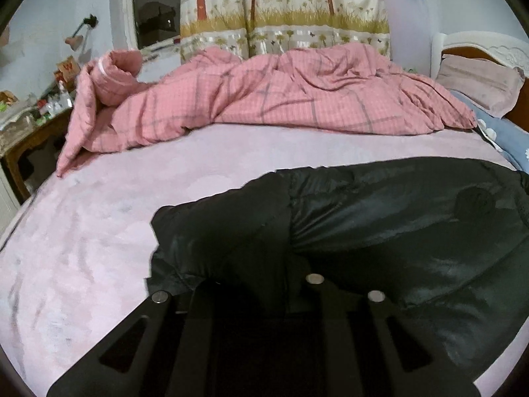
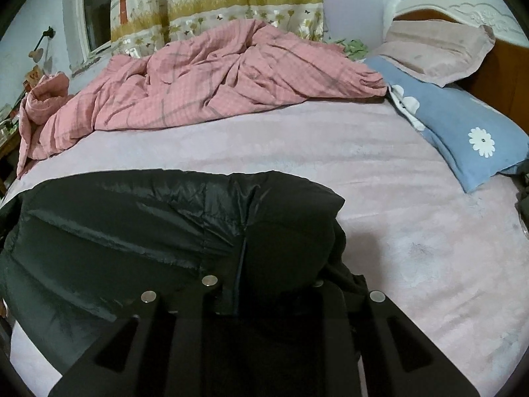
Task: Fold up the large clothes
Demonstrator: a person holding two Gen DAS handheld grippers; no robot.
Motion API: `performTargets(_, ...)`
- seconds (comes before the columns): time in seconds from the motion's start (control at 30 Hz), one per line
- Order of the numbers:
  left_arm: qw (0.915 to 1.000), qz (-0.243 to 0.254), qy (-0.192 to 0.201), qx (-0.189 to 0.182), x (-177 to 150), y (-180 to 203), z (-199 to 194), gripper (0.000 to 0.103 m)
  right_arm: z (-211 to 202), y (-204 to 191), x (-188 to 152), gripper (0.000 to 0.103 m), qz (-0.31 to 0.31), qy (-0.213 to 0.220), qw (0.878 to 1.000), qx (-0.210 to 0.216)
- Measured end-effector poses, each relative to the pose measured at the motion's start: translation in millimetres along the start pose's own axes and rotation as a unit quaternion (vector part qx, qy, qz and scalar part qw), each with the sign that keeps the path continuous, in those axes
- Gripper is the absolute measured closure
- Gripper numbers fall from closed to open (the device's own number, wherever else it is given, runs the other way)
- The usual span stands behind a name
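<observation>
A wide bed with a pale pink plush sheet (image 1: 99, 231) (image 2: 413, 231) fills both views. Along its far side lies a crumpled pink checked quilt (image 1: 264, 99) (image 2: 198, 82), one end rolled up at the left. Behind the quilt hangs a cream curtain printed with grasses and tree trunks (image 1: 284, 10) (image 2: 215, 3), beside a dark window (image 1: 155, 6) (image 2: 96, 10).

On the near part of the bed lies the large black glossy padded jacket (image 1: 380, 225) (image 2: 132, 231), puffy and folded over on itself, its far edge running across the sheet well short of the quilt. A seam or zip line (image 2: 244, 241) runs down it toward the right claw.

At the head of the bed a long blue pillow with white daisies (image 2: 463, 125) (image 1: 506, 132) lies under a dusty-pink pillow (image 2: 436, 46) (image 1: 479, 79), against a white-and-wood headboard (image 2: 463, 10) (image 1: 489, 46). A cluttered wooden bedside counter (image 1: 29, 132) stands at the left.

The left claw (image 1: 264, 284) sits at the jacket's near left edge, its dark fingers lost against the black fabric; the jaws stand narrow, and I cannot tell whether they pinch the cloth. The right claw (image 2: 264, 286) is at the jacket's near right edge, jaws also narrow, with a bulge of fabric between them; whether it is gripped cannot be made out.
</observation>
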State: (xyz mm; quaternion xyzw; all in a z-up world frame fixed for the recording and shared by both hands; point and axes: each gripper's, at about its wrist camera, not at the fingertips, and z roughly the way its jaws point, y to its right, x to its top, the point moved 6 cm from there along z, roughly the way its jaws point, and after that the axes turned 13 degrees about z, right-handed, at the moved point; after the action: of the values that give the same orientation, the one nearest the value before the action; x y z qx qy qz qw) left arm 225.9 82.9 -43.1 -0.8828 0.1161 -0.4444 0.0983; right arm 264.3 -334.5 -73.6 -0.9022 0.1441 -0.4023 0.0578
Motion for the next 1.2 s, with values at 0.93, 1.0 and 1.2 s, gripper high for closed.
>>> performTargets(0.93,0.9940,-0.026,-0.001,-0.106,23,17,-25,0.031,-30,-55,-21,0.017,-0.018,-0.055,0.996,0.065)
performTargets(1.0,0.9928,-0.033,-0.010,-0.115,19,17,-8,0.031,-16,-50,-24,0.017,-0.008,-0.055,0.996,0.073)
performTargets(1.2,0.9899,-0.038,-0.003,-0.137,0,22,22,0.030,11,-47,-34,0.016,-0.009,-0.038,0.996,0.076)
